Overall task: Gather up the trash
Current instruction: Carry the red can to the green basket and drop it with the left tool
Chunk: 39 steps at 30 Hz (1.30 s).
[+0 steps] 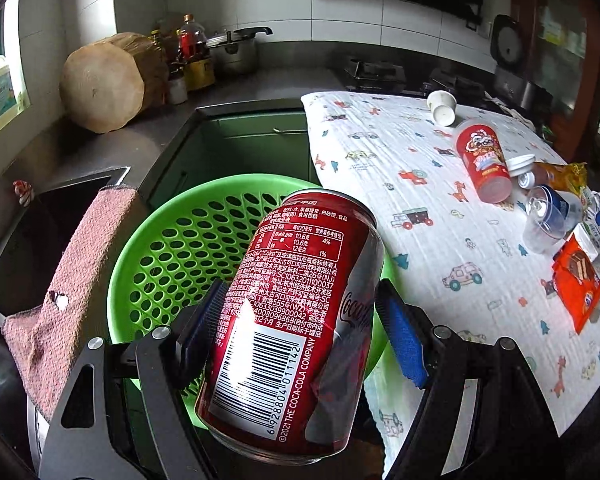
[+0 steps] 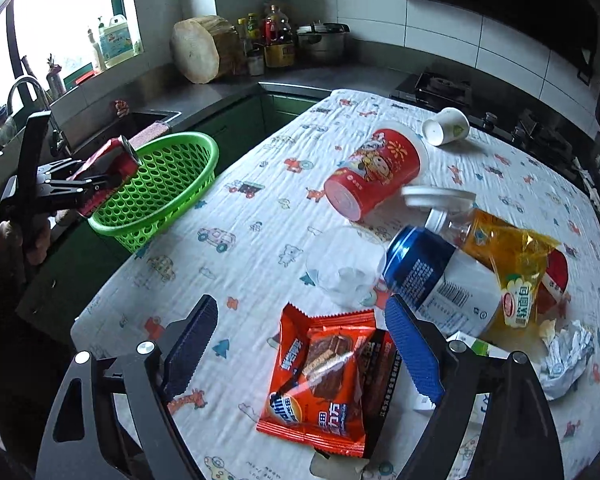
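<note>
My left gripper [image 1: 300,300] is shut on a red Coca-Cola can [image 1: 296,312], tilted and held over the green perforated basket [image 1: 236,184] at the table's left edge. The right wrist view shows the same can [image 2: 114,158] at the rim of the basket [image 2: 180,138]. My right gripper [image 2: 302,308] stands open just above an orange snack wrapper [image 2: 320,376] on the printed tablecloth [image 2: 260,208], pads apart from it. Beyond lie a clear plastic cup [image 2: 340,276], a blue-and-white can [image 2: 432,276], a yellow wrapper [image 2: 512,264], a red paper tub [image 2: 372,172] and a white cup [image 2: 446,126].
Crumpled foil [image 2: 564,356] and a small carton [image 2: 476,346] lie at the right. A sink [image 1: 60,216] with a pink cloth [image 1: 80,280] sits left of the basket. A wooden block [image 1: 104,84], bottles and a pot [image 1: 232,52] line the counter; a stove [image 2: 436,86] is behind the table.
</note>
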Available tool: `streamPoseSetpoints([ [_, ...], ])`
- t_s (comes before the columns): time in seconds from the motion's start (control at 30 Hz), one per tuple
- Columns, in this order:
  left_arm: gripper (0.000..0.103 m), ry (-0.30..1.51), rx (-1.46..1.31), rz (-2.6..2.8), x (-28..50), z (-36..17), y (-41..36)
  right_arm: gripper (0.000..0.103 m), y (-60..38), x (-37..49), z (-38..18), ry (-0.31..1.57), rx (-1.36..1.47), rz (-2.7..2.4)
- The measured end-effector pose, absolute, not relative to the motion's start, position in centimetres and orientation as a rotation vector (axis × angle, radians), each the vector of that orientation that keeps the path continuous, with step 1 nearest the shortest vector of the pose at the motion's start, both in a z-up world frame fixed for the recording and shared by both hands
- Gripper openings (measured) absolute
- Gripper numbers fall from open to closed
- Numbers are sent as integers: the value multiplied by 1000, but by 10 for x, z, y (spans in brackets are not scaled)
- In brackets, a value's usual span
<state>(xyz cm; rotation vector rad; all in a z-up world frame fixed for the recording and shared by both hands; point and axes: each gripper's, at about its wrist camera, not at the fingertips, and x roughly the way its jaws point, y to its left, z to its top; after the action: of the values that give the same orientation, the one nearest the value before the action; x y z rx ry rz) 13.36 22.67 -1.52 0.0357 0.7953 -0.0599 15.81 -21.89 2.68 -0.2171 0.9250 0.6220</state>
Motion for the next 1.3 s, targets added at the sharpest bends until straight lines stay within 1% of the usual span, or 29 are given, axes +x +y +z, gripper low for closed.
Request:
streamPoseSetpoints([
  [0.27, 74, 807, 33, -64, 137, -22, 229, 82, -213, 152, -10, 988, -278, 537],
  [0.33, 74, 812, 35, -66, 139, -23, 229, 76, -210, 154, -19, 1003, -295, 520],
  [0.37, 74, 812, 36, -65, 139, -24, 228, 75, -208, 155, -22, 1012, -302, 510],
  [0.43, 74, 811, 32, -62, 141, -23, 229, 65, -207, 156, -29, 1029, -316, 493],
  [0.53, 74, 812, 23, -49, 144, -23, 233, 55, -206, 153, -30, 1019, -351, 473],
  [0.57, 74, 814, 21, -42, 145, -24, 236, 54, -206, 152, -29, 1021, -354, 474],
  [0.63, 74, 824, 16, -26, 149, -26, 240, 48, -207, 151, -27, 1023, -358, 471],
  [0.73, 74, 850, 5, -2, 158, -31, 248, 45, -208, 148, -17, 1019, -335, 498],
  [0.93, 74, 926, -19, 36, 180, -49, 262, 43, -199, 146, 10, 994, -284, 572],
  [1.13, 74, 1084, -43, 68, 216, -81, 261, 43, -172, 156, 33, 971, -228, 679],
  [1.3, 75, 1167, -91, 90, 244, -102, 261, 43, -142, 170, 45, 941, -216, 750],
])
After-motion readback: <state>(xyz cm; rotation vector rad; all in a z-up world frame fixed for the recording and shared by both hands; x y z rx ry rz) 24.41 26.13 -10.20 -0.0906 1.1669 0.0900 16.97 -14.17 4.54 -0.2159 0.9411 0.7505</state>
